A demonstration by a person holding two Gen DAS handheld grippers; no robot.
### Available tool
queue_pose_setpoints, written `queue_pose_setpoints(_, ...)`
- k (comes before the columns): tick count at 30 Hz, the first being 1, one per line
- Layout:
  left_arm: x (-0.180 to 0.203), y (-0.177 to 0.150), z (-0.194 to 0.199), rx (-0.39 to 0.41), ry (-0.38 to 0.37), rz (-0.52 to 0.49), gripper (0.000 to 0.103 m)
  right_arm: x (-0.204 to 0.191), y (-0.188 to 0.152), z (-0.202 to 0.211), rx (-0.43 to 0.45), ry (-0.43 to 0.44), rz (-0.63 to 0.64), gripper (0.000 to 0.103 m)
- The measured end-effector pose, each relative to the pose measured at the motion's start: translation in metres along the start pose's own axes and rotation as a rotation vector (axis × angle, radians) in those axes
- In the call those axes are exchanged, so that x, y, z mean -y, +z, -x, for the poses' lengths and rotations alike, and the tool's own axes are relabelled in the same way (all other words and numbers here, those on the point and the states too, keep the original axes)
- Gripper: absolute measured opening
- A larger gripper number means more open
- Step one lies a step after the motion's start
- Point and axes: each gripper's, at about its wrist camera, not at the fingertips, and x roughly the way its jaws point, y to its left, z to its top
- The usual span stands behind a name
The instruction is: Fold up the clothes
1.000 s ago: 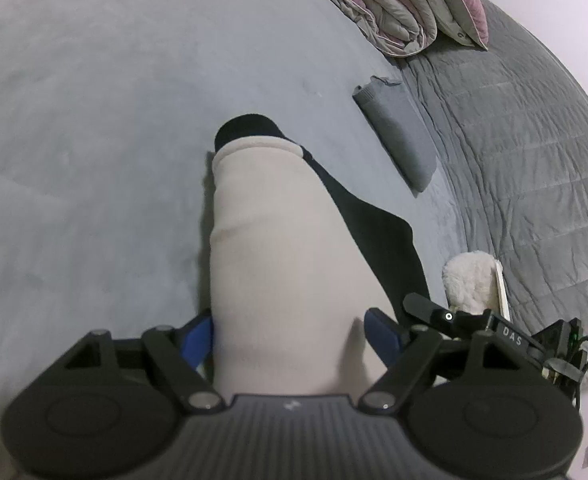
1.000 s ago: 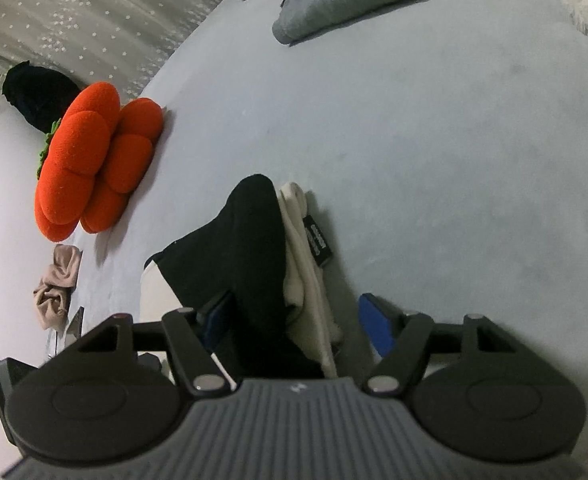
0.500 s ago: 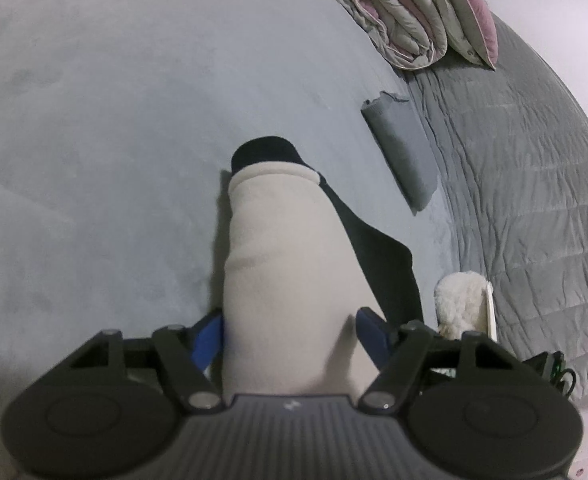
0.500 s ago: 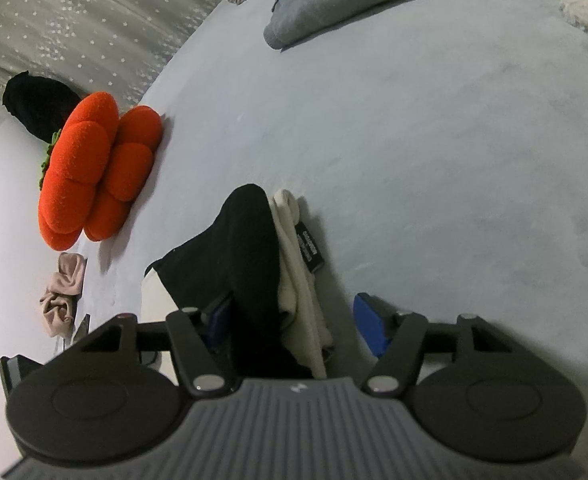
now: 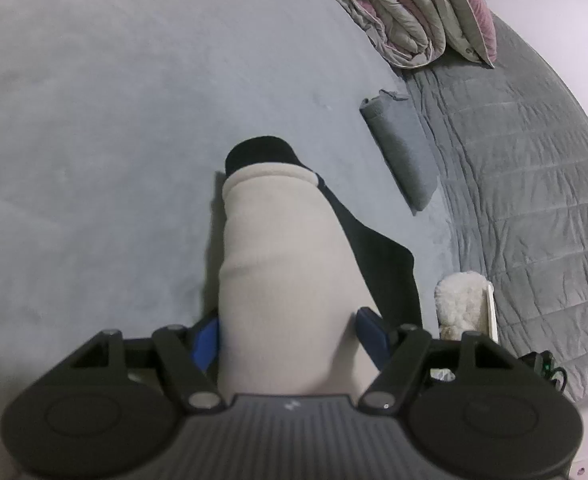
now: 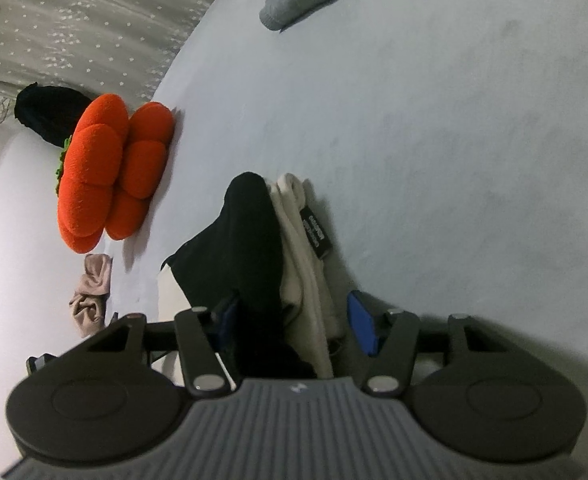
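Observation:
A thick cream and black garment (image 5: 286, 272) sticks forward out of my left gripper (image 5: 288, 336), which is shut on it; its black cuff end (image 5: 262, 152) hangs just over the grey-blue bed cover (image 5: 94, 160). In the right wrist view the same garment (image 6: 254, 240) is bunched, black on the left and cream (image 6: 298, 240) on the right, with a black label (image 6: 316, 232) dangling. My right gripper (image 6: 294, 320) is shut on that bunch, with a small gap at the right pad.
A folded grey garment (image 5: 402, 152) lies ahead to the right, next to a grey quilt (image 5: 534, 200) and a rolled duvet (image 5: 406, 12). A fluffy white item (image 5: 460, 304) sits by the quilt. An orange cushion (image 6: 110, 172) and a beige cloth (image 6: 90, 292) lie left.
Both grippers have carried the garment a little across the bed. The other gripper, seen at the left wrist view's right edge a second ago, has gone from view.

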Motion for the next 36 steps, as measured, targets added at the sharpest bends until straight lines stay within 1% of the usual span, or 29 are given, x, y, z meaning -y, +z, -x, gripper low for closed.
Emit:
queue_pose_setpoints(6,0.000,0.000,-0.003,0.008,-0.009,0.001,0.072,0.007,0.003,-0.004,-0.020,0.048,-0.033,0.059)
queue_pose_setpoints(14,0.000,-0.005,-0.002,0.043,-0.018,0.016,0.071,0.011,0.001,-0.003,-0.010,0.079,-0.059,0.060)
queue_pose_setpoints(17,0.001,-0.005,0.000,0.057,-0.017,0.025,0.070,0.010,-0.001,-0.002,-0.004,0.077,-0.068,0.056)
queue_pose_setpoints(20,0.003,-0.005,0.003,0.071,-0.011,0.015,0.060,0.006,-0.002,-0.002,0.006,0.071,-0.063,0.053)
queue_pose_setpoints(22,0.004,-0.005,0.006,0.080,-0.013,0.010,0.051,0.002,-0.003,-0.001,0.017,0.061,-0.052,0.052)
queue_pose_setpoints(24,0.003,-0.004,0.010,0.086,-0.026,0.013,0.049,-0.002,-0.004,0.002,0.028,0.054,-0.031,0.052)
queue_pose_setpoints(27,0.003,-0.003,0.011,0.079,-0.022,0.006,0.049,-0.002,-0.002,0.003,0.029,0.052,-0.025,0.052)
queue_pose_setpoints(28,0.003,-0.003,0.010,0.071,-0.015,-0.001,0.053,0.000,-0.001,0.003,0.027,0.052,-0.031,0.053)
queue_pose_setpoints(31,0.001,-0.001,0.007,0.050,-0.009,0.000,0.057,0.008,0.004,0.005,0.026,0.053,-0.059,0.055)
queue_pose_setpoints(32,0.000,-0.001,0.007,0.041,-0.013,0.004,0.058,0.009,0.006,0.008,0.033,0.053,-0.062,0.056)
queue_pose_setpoints(34,-0.002,0.001,0.005,0.024,-0.022,0.012,0.064,0.010,0.009,0.013,0.046,0.047,-0.055,0.064)
queue_pose_setpoints(36,-0.005,0.002,0.001,-0.003,-0.036,0.024,0.068,0.008,0.011,0.015,0.052,0.025,-0.028,0.065)
